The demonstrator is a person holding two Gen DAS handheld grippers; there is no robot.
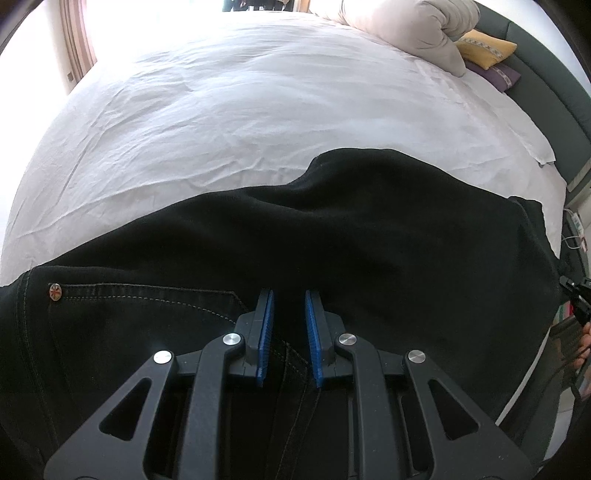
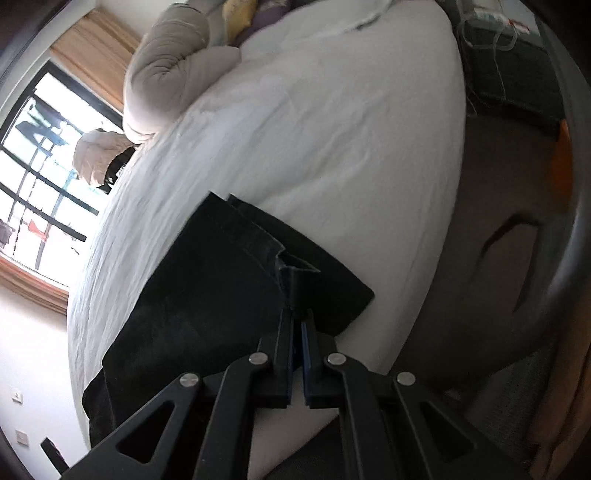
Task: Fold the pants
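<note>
The left gripper (image 1: pixel 289 332), its two ribbed blue pads spread apart, hovers over one pair of black denim pants (image 1: pixel 332 240) near the waist end, where pale stitching and one small round metal rivet (image 1: pixel 55 291) show. The pants lie flat along the near edge of the bed, on a wrinkled white cotton bed sheet (image 1: pixel 240 110). The right gripper (image 2: pixel 297 325) is clamped together on a thin fold of the pants' hem end (image 2: pixel 291 273), by the bed's edge. Toward the far end rest one bundled beige duvet (image 1: pixel 402 29), one yellow cushion (image 1: pixel 484 48) and one purple cushion (image 1: pixel 498 75).
</note>
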